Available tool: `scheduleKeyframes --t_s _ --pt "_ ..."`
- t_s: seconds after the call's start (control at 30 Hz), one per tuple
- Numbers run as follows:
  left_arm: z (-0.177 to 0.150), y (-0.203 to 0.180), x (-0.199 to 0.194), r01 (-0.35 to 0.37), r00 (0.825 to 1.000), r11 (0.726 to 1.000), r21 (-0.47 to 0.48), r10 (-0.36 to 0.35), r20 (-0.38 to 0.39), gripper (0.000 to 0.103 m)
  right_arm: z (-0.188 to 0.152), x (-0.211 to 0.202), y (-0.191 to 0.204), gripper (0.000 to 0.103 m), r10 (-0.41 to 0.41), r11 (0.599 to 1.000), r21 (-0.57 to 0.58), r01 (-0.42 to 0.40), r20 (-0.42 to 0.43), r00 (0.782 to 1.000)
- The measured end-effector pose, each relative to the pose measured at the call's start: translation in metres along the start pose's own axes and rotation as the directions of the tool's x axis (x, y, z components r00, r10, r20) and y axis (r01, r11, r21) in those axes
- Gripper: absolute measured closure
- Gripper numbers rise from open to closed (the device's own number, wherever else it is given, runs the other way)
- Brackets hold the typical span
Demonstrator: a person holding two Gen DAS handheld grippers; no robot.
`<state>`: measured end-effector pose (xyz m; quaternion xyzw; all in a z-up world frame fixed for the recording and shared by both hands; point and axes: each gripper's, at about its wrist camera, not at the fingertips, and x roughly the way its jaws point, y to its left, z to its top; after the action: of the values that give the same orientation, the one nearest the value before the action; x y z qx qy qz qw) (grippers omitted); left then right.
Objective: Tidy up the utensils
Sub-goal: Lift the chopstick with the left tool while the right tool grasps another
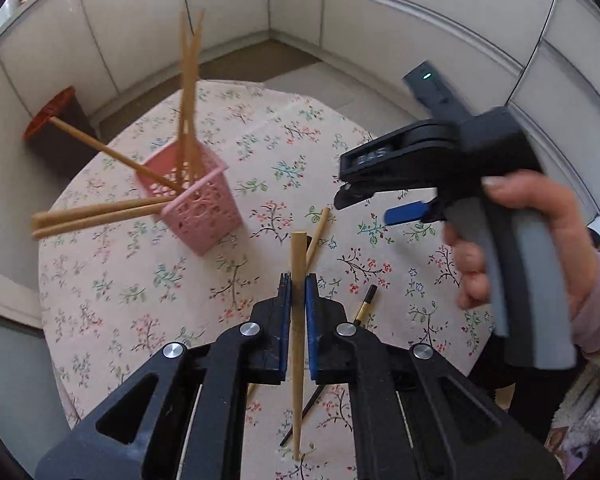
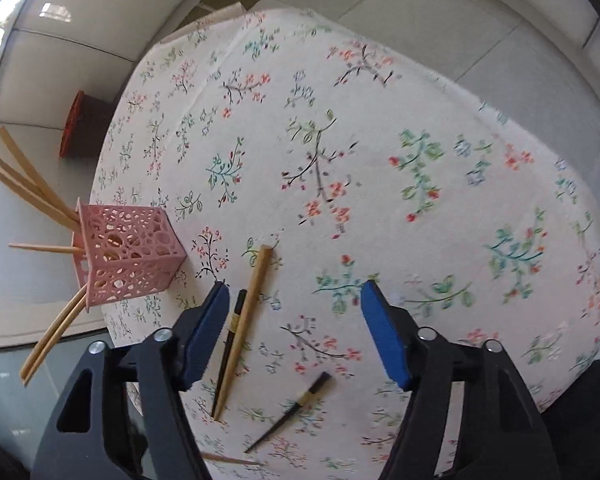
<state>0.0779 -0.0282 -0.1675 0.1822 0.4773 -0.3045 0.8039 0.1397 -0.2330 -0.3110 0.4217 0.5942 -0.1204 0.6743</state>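
Note:
My left gripper (image 1: 299,280) is shut on a light wooden chopstick (image 1: 299,248), held upright above the table with its blunt end poking past the blue pads. A pink perforated basket (image 1: 204,204) (image 2: 128,256) stands near the table's left edge with several wooden chopsticks fanning out of it. My right gripper (image 2: 295,292) (image 1: 364,206) hangs open over the table with nothing between its pads. Below its left finger, a wooden chopstick (image 2: 246,320) and a black chopstick (image 2: 230,340) lie side by side. A second black chopstick with a gold band (image 2: 296,404) lies nearer.
The round table wears a floral cloth (image 2: 380,120) and drops off close behind the basket. A dark stool with a red top (image 1: 56,116) stands on the floor beyond. A person's hand (image 1: 540,240) in a pink sleeve holds the right gripper. White cabinets ring the room.

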Motion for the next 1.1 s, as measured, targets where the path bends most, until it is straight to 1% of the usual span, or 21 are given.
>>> scheduleKeyframes --t_s 0.03,0.07,0.13,0.2,0.23,0.3,0.33,0.37,0.4,0.47,0.5,0.53,0.6,0.7,0.77,0.8,0.87,0.97,1.03,1.1 --pt "-0.006 0.002 -0.008 -0.004 1.000 1.000 -0.009 0.004 0.019 0.097 0.000 0.009 0.007 0.053 -0.028 0.999 0.022 0.028 -0.002 1.000" --pt "-0.013 0.003 -0.016 -0.004 0.999 1.000 -0.016 0.005 0.037 0.097 0.000 0.016 0.011 0.055 -0.058 0.998 0.038 0.058 -0.002 0.998" --pt "-0.022 0.002 -0.028 0.000 0.998 1.000 -0.029 0.002 0.069 0.097 0.001 0.027 0.019 0.057 -0.113 0.991 0.070 0.112 0.014 0.993" --pt "-0.029 0.005 -0.039 0.016 0.995 0.999 -0.047 -0.011 0.099 0.097 0.004 0.029 0.032 0.058 -0.153 0.986 0.073 0.150 0.042 0.987" --pt "-0.032 0.007 -0.041 0.021 0.994 0.998 -0.054 -0.015 0.110 0.097 0.005 0.033 0.038 0.060 -0.193 0.979 0.072 0.190 0.037 0.981" --pt "-0.032 0.012 -0.046 0.026 0.991 0.997 -0.067 -0.017 0.135 0.097 0.006 0.035 0.045 0.068 -0.255 0.965 0.067 0.253 0.035 0.966" --pt "-0.031 0.014 -0.048 0.035 0.989 0.996 -0.077 -0.023 0.149 0.097 0.005 0.036 0.047 0.076 -0.293 0.954 0.070 0.290 0.041 0.955" --pt "-0.032 0.016 -0.051 0.038 0.987 0.996 -0.085 -0.024 0.158 0.097 0.003 0.035 0.048 0.087 -0.318 0.947 0.068 0.314 0.050 0.947" --pt "-0.032 0.017 -0.050 0.036 0.986 0.995 -0.092 -0.021 0.164 0.097 0.002 0.035 0.046 0.091 -0.323 0.945 0.066 0.319 0.057 0.945" --pt "-0.035 0.020 -0.051 0.031 0.985 0.995 -0.099 -0.013 0.172 0.097 0.001 0.033 0.039 0.094 -0.281 0.959 0.059 0.278 0.055 0.958" --pt "-0.035 0.020 -0.052 0.029 0.984 0.994 -0.103 -0.011 0.178 0.097 0.002 0.031 0.034 0.094 -0.248 0.967 0.066 0.245 0.049 0.968" --pt "-0.036 0.020 -0.054 0.027 0.983 0.994 -0.107 -0.006 0.184 0.097 0.003 0.028 0.025 0.095 -0.197 0.978 0.084 0.193 0.040 0.980" --pt "-0.037 0.020 -0.061 0.023 0.979 0.992 -0.122 0.003 0.206 0.097 0.002 0.022 0.011 0.095 -0.118 0.988 0.107 0.114 0.035 0.992" --pt "-0.037 0.021 -0.071 0.019 0.970 0.989 -0.149 0.018 0.241 0.097 -0.008 -0.001 -0.001 0.095 -0.021 0.997 0.078 0.014 0.082 0.996" --pt "-0.037 0.018 -0.079 0.015 0.967 0.986 -0.164 0.028 0.255 0.097 -0.020 -0.023 0.004 0.095 0.014 1.000 -0.006 -0.013 0.133 0.991" --pt "-0.037 0.016 -0.082 0.012 0.966 0.986 -0.169 0.032 0.258 0.097 -0.024 -0.035 0.009 0.095 0.002 0.999 -0.051 0.006 0.156 0.988" --pt "-0.037 0.011 -0.087 0.002 0.964 0.985 -0.170 0.043 0.263 0.097 -0.036 -0.061 0.020 0.095 0.019 0.990 -0.143 0.014 0.227 0.974" --pt "-0.035 0.003 -0.100 -0.013 0.961 0.985 -0.173 0.061 0.270 0.097 -0.054 -0.095 0.034 0.095 0.056 0.968 -0.249 0.027 0.323 0.945" --pt "-0.033 -0.002 -0.112 -0.031 0.957 0.985 -0.168 0.078 0.280 0.097 -0.054 -0.118 0.043 0.095 0.086 0.953 -0.301 0.030 0.364 0.927" --pt "-0.029 -0.007 -0.126 -0.052 0.950 0.985 -0.162 0.099 0.295 0.097 -0.060 -0.136 0.045 0.095 0.112 0.935 -0.352 0.035 0.387 0.915"
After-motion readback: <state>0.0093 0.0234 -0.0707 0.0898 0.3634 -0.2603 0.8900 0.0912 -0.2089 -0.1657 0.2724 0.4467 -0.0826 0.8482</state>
